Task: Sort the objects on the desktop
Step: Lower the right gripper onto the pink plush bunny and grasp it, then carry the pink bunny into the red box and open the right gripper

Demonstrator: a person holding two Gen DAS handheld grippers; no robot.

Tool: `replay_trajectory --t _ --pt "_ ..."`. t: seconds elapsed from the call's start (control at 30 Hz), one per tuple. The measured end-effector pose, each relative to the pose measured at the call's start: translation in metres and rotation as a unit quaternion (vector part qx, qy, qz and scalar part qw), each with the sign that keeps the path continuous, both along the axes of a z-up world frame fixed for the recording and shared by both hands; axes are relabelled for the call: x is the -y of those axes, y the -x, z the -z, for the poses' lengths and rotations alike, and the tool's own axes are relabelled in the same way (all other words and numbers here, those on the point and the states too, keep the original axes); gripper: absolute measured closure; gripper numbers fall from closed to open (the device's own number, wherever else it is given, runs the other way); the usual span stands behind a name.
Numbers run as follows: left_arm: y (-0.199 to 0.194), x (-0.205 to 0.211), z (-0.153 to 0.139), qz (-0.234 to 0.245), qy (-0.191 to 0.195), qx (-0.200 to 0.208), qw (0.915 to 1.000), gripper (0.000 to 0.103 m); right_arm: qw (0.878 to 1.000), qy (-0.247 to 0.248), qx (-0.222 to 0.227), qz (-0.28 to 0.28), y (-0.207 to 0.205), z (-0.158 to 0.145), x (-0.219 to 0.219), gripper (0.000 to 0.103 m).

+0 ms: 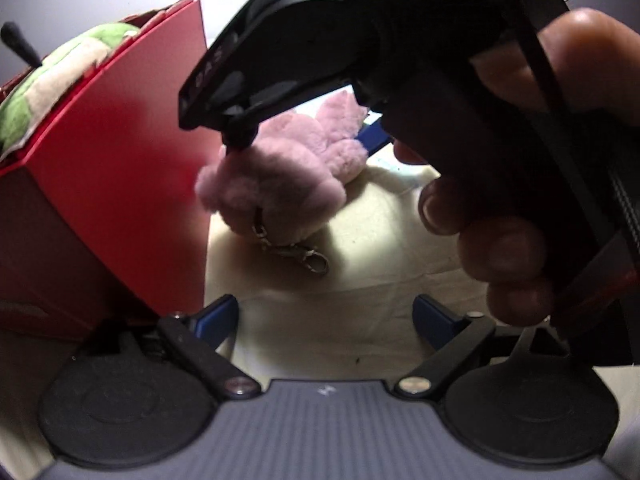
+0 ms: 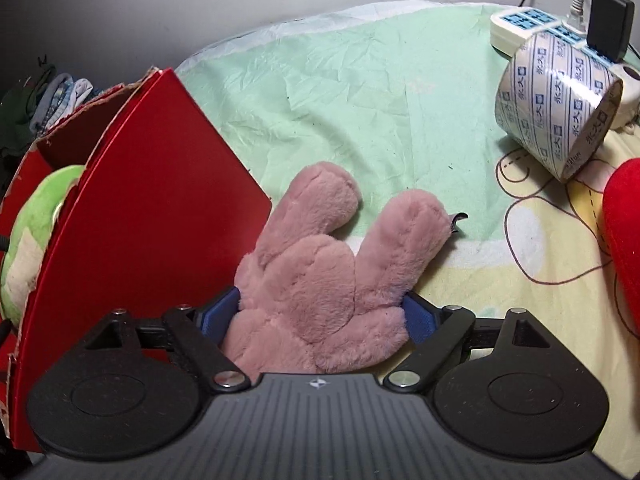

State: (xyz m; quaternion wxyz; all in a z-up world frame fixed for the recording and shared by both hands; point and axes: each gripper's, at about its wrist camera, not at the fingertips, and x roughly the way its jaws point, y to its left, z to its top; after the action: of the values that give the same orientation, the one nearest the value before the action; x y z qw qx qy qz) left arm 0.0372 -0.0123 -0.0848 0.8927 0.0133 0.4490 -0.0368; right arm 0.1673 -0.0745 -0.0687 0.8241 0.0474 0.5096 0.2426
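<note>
half the pink plush (image 2: 320,292) hides between right hand-held gripper (image 2: 320,316).

So the right claw (image 2: 320,316) has its blue pads pressed into both sides of a fuzzy pink plush toy (image 2: 320,272), ears pointing up toward 12 and 1 o'clock. Just beside it at 9 o'clock sits a shiny red cardboard box (image 2: 132,216) with a green plush toy (image 2: 36,236) stuffed inside. The worktop has a crinkled green and yellow cloth (image 2: 360,92) over it. Up at 2 o'clock there's a roll of printed white packing tape (image 2: 556,108), tilted, with a white power strip (image 2: 520,26) behind.
</note>
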Motion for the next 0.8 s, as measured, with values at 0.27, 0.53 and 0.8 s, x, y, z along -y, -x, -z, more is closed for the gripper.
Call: replay_trajectory --t 0.27,0.53,0.8 --pt "-0.001 0.001 -0.004 0.01 0.018 -0.004 0.9998 0.008 0.998 -0.024 -0.045 -0.023 0.012 -0.003 0.045 0.026" --pt "0.006 0.034 -0.011 0.09 0.016 0.004 0.9958 0.007 0.996 -0.035 -0.072 -0.026 0.047 0.001 0.088 0.023" --pt "0.01 0.058 -0.018 0.131 0.005 0.005 0.9913 0.039 0.994 -0.07 -0.081 0.025 0.062 0.003 0.11 0.025"
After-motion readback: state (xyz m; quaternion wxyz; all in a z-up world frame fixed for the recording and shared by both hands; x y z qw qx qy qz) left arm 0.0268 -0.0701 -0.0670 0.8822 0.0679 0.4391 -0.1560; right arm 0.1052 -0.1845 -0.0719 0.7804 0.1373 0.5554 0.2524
